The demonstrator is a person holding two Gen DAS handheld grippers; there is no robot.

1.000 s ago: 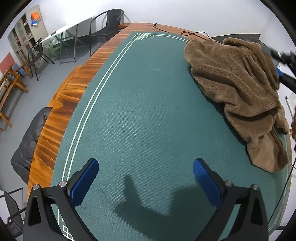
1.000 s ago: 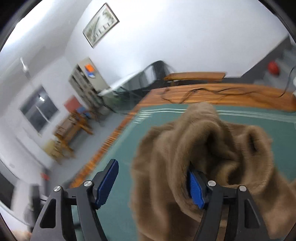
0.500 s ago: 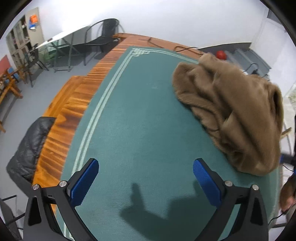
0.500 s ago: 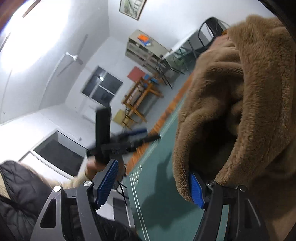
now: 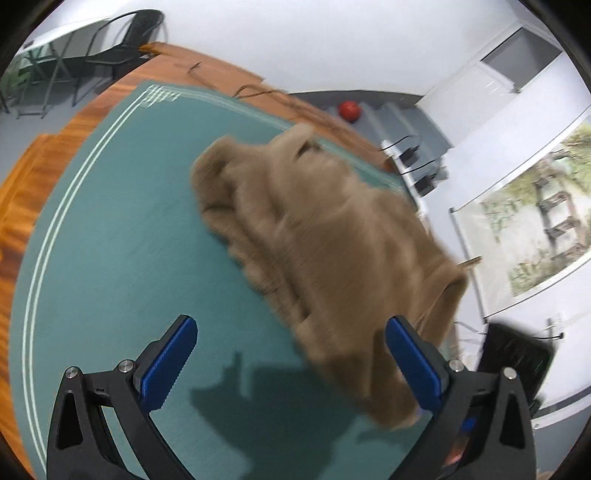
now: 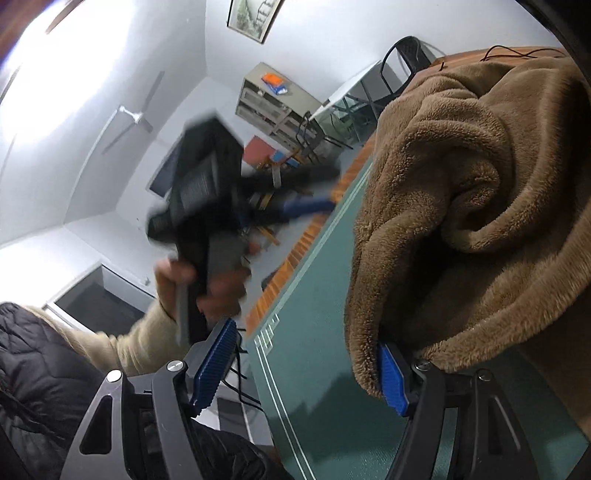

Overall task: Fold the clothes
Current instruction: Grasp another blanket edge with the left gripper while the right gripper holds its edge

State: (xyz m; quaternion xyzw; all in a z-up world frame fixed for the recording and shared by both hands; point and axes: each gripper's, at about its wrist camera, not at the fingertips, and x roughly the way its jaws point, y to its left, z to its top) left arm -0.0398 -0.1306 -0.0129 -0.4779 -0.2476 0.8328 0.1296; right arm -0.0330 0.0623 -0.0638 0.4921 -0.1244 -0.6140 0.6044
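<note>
Garment [image 5: 325, 236]: one brown fleece piece, crumpled, lying on the green mat [image 5: 122, 229] toward the table's far right corner and trailing along the right edge; blurred in the left wrist view.

Table [image 5: 44, 166]: wooden rim showing around the green mat, which bears white border lines.

Left gripper [image 5: 291, 365]: claw wide open, nothing between the blue pads [image 5: 168, 363]; held above the mat near the front edge, the near end of the garment reaching in beside its right finger. Whether cloth touches that finger cannot be told.

Right gripper [image 6: 303, 365]: claw wide apart, not clamping; a fold of the garment [image 6: 480, 206] hangs draped over its right finger [image 6: 393, 380], the left finger bare.

Hand [image 6: 207, 284]: cream sleeve, grasping the handle of the other gripper, blurred.

Also present: red ball [image 5: 349, 110], chair [image 5: 122, 48], framed picture [image 6: 255, 16], shelf unit [image 6: 273, 99].
</note>
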